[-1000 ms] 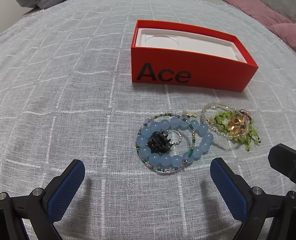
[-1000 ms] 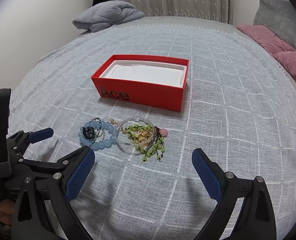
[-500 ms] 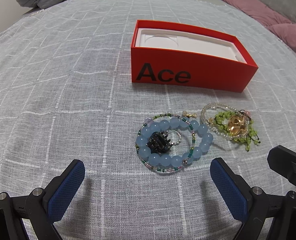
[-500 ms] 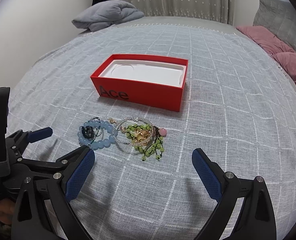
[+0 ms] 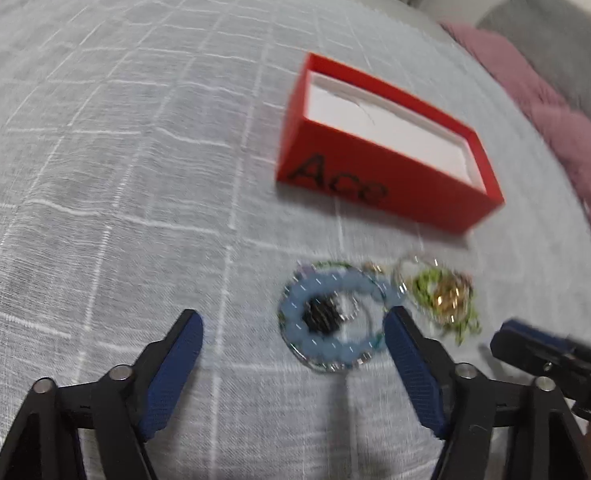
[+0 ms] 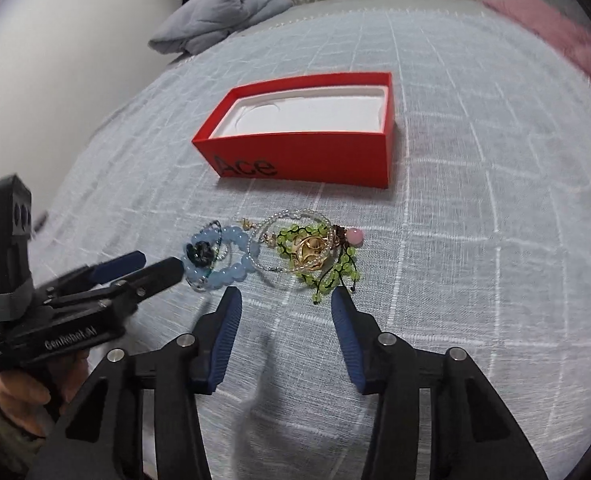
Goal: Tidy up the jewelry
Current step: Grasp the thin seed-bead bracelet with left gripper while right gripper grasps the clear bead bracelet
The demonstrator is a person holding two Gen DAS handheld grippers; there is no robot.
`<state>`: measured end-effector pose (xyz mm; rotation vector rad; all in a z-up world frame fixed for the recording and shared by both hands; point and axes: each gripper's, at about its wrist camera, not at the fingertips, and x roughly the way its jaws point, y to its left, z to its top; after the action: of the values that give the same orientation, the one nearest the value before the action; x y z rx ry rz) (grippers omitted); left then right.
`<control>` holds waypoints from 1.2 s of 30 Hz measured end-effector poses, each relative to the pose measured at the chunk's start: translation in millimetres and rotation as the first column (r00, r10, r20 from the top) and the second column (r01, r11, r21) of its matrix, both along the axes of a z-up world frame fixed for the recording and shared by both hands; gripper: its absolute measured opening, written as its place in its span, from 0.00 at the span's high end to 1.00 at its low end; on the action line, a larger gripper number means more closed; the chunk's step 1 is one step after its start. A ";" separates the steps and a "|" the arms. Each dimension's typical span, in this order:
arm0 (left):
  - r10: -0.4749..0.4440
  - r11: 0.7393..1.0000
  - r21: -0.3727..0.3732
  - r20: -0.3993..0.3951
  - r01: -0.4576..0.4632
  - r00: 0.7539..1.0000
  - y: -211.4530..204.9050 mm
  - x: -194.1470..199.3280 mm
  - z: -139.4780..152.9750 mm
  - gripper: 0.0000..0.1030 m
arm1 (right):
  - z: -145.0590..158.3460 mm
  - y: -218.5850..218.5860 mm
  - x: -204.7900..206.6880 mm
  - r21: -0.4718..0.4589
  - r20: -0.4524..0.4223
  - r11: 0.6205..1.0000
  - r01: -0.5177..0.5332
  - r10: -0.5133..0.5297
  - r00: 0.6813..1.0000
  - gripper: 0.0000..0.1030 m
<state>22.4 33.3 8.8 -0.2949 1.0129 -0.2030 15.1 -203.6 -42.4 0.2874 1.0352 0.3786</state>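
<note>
A bed covered by a grey-blue windowpane-check bedspread [image 6: 475, 240] filled both of your wrist views. At its far end lay a folded grey blanket [image 6: 219, 20], and pink pillows [image 5: 567, 136] sat along the right edge.

On the bedspread stood an open red box [image 6: 307, 156] with "Ace" printed in black on its near side and a white moulded insert inside; nothing lay in it. It stood beyond the jewelry, a little apart from it.

Your left gripper [image 5: 291, 356] was closing, its blue-padded fingers [image 5: 175, 372] still standing well apart. In the blurred left view the blue bracelet lay just past the fingertips, toward the right finger, and nothing was gripped. Your hand [image 6: 27, 392] held its handle at the left of the right wrist view.

Your right gripper [image 6: 285, 312] was also closing, about half open, and gripped nothing; the green piece lay just ahead of its tips.

The jewelry lay in a small cluster on the cloth in front of the box. On the left was a pale blue bead bracelet [image 6: 235, 272] with a dark ornament [image 6: 201, 254] inside its ring. Overlapping it was a clear bead bracelet [image 6: 267, 232]. To the right lay a green beaded piece [image 6: 335, 272] around a gold charm [image 6: 311, 254], with one pink bead [image 6: 354, 237] at its edge.
</note>
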 end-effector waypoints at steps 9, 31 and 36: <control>-0.018 0.984 -0.179 -0.114 -0.002 0.993 0.9 6.9 -19.6 0.55 | -14.3 -15.8 8.8 0.157 -0.105 0.985 0.066 -0.050 0.993 0.66; -0.015 0.993 -0.115 -0.095 0.004 0.995 -38.2 14.2 -32.2 1.00 | -38.1 -25.2 34.3 0.332 -0.228 0.907 0.260 -0.190 0.955 0.98; -0.045 0.993 -0.113 -0.039 0.040 0.998 -40.9 12.1 -19.2 1.00 | -26.4 -21.2 31.8 0.326 -0.171 0.919 0.222 -0.174 0.970 1.00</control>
<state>34.6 -7.6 -10.4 -0.3812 1.0512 -0.2941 46.9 -224.9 -68.7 0.7370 1.0629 0.3573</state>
